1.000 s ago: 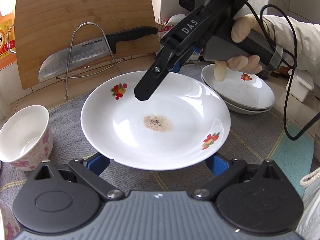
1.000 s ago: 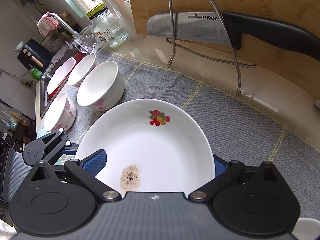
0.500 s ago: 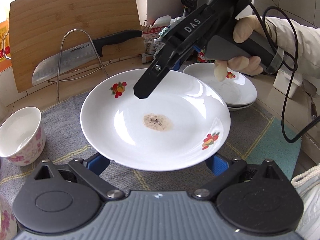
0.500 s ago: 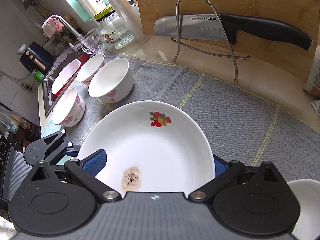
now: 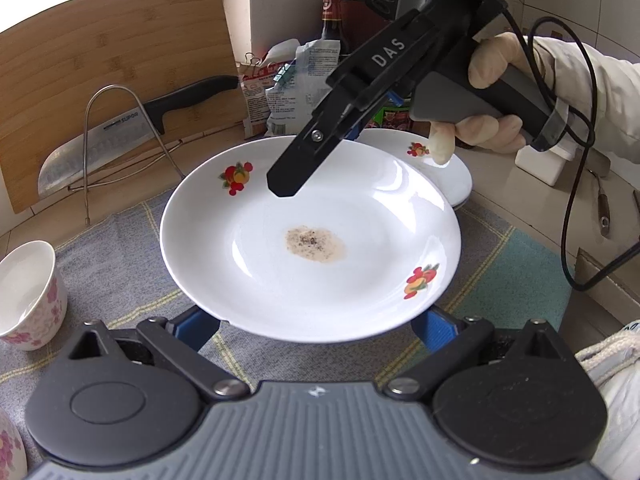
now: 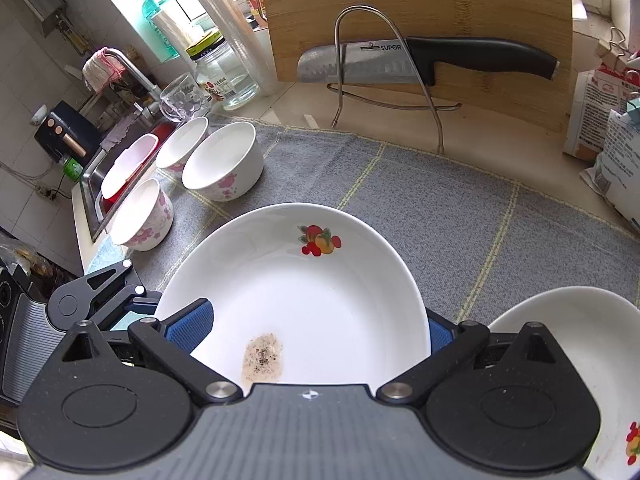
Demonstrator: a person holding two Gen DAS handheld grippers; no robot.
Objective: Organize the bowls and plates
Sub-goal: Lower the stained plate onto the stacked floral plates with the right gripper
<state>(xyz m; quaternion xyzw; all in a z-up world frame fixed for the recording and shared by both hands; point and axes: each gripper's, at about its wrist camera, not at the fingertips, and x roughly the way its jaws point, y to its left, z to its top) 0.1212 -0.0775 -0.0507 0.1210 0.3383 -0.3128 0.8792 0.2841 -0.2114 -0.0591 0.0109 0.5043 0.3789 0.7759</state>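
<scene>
A white plate (image 5: 312,248) with fruit decals and a brown stain hangs above the grey mat (image 6: 440,208). My left gripper (image 5: 314,328) is open, and the plate's near rim lies over both of its blue pads (image 5: 196,328). My right gripper (image 5: 316,160), in a gloved hand, holds the far rim with one finger over the plate and the other under it, jaws wide apart. From the right wrist the plate (image 6: 320,304) fills the space between the fingers of the right gripper (image 6: 312,332), and the left gripper (image 6: 104,296) shows at its left rim. A stack of matching plates (image 5: 440,160) (image 6: 580,360) sits just right.
Several floral bowls (image 6: 224,160) stand at the mat's left end beside the sink (image 6: 96,184); one bowl (image 5: 24,292) shows near my left gripper. A knife (image 6: 400,60) rests on a wire rack against a bamboo board (image 5: 100,60). Food bags (image 5: 288,92) and a bottle line the back.
Both grippers have carried the plate to the right along the counter. The bowls and the knife rack have slid left, and the plate stack has come closer.
</scene>
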